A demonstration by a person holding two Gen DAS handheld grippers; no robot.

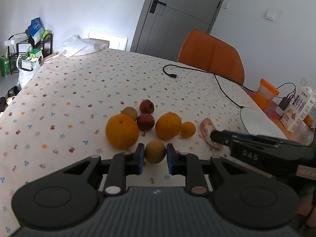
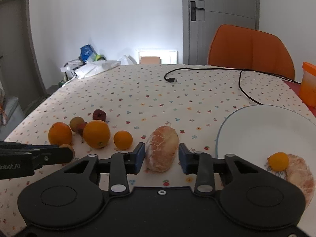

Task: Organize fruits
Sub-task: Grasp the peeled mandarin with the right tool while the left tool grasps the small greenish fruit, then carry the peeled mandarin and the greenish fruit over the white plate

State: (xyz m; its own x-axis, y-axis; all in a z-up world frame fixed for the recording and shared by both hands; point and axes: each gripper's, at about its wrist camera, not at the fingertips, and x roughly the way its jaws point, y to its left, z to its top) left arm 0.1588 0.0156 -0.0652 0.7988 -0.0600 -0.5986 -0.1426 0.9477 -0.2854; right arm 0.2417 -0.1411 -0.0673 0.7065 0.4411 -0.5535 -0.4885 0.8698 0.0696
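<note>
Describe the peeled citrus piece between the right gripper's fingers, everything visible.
The peeled citrus piece is an elongated wedge, pale orange-pink with white pith veining and no rind. It lies flat on the floral tablecloth, long axis pointing away from the camera. The right gripper straddles it, jaws open; a gap shows on each side, so no pad contact is visible. The glass plate sits to its right, a small orange to its left, neither touching it. In the left wrist view the gripper partly covers it.

An orange chair (image 2: pixel 250 49) sits at the table's far side, black cable (image 2: pixel 240 79) on the tablecloth in front of it, grey door (image 2: pixel 221 19) behind.
</note>
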